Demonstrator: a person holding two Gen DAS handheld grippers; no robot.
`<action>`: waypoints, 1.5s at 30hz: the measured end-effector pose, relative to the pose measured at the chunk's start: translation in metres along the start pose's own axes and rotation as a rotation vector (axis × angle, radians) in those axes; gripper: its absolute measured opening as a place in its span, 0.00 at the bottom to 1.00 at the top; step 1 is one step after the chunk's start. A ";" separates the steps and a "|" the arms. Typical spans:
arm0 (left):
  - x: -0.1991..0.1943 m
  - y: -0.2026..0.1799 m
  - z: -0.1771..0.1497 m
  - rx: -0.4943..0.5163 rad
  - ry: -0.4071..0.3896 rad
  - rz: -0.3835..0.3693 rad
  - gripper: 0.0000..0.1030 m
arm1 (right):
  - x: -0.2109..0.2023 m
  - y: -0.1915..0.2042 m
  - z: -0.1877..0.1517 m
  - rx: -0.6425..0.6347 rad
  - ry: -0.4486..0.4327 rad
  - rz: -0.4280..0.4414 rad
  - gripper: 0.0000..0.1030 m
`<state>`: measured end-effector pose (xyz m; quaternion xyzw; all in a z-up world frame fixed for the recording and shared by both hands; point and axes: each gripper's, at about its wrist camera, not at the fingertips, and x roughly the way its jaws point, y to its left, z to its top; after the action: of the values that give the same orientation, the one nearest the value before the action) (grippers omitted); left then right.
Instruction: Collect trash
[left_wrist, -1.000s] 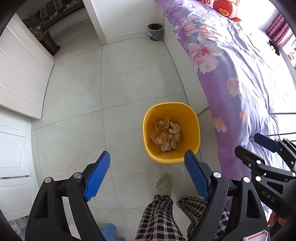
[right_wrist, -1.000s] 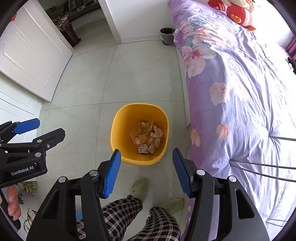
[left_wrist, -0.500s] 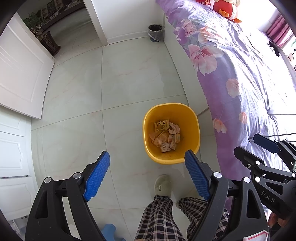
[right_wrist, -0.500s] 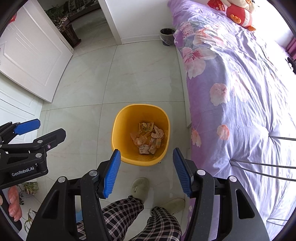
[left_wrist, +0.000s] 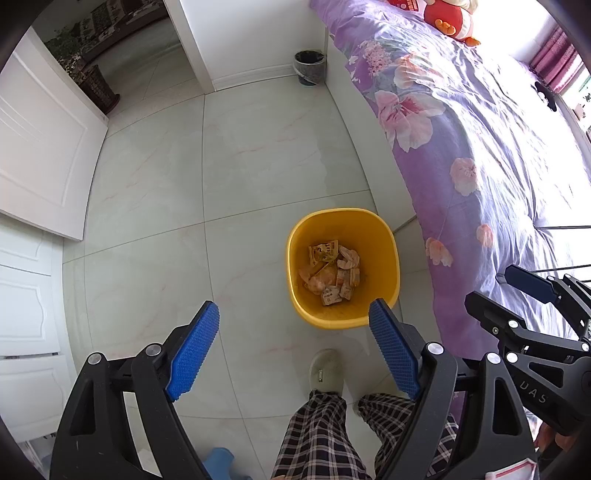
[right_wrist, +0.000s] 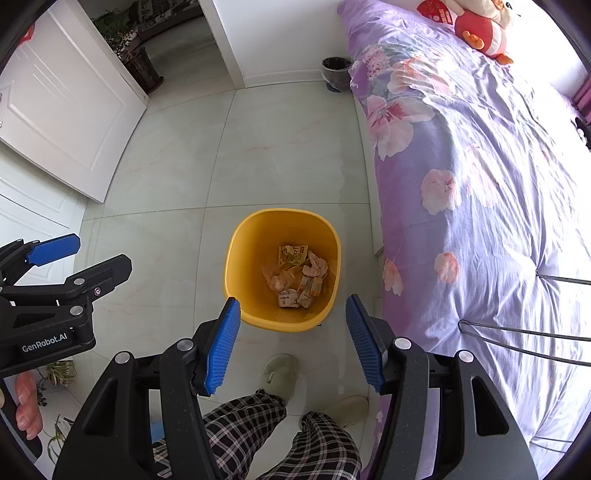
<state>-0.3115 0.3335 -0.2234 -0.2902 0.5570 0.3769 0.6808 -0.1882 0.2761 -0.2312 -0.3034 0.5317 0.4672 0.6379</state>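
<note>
Yellow bin (left_wrist: 343, 225) on floor beside bed (left_wrist: 480, 147), wrappers (left_wrist: 332, 273) inside. Left gripper (left_wrist: 293, 350) wide open, empty; right gripper (right_wrist: 291, 341) half open, empty. Collection seems finished; next: scan floor for leftovers.

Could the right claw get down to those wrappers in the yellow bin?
Probably yes: the right claw hangs open above the yellow bin, whose top is uncovered, leaving the wrappers exposed.

Home bedroom, bed (right_wrist: 480, 184) with purple floral cover, plush toy (right_wrist: 476, 27), white panelled door (right_wrist: 62, 99), tiled floor (right_wrist: 277, 155)
</note>
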 end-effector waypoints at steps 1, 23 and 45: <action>0.000 0.000 0.000 0.000 0.000 0.001 0.81 | 0.000 0.000 0.000 0.003 0.002 0.002 0.59; 0.001 0.007 0.005 -0.006 0.000 0.001 0.81 | 0.000 0.003 0.004 -0.010 0.006 0.013 0.59; -0.001 0.005 0.003 -0.020 0.001 -0.001 0.81 | 0.000 0.002 -0.002 -0.019 0.009 0.018 0.59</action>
<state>-0.3141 0.3384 -0.2221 -0.2975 0.5535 0.3822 0.6776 -0.1908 0.2747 -0.2316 -0.3068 0.5330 0.4763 0.6285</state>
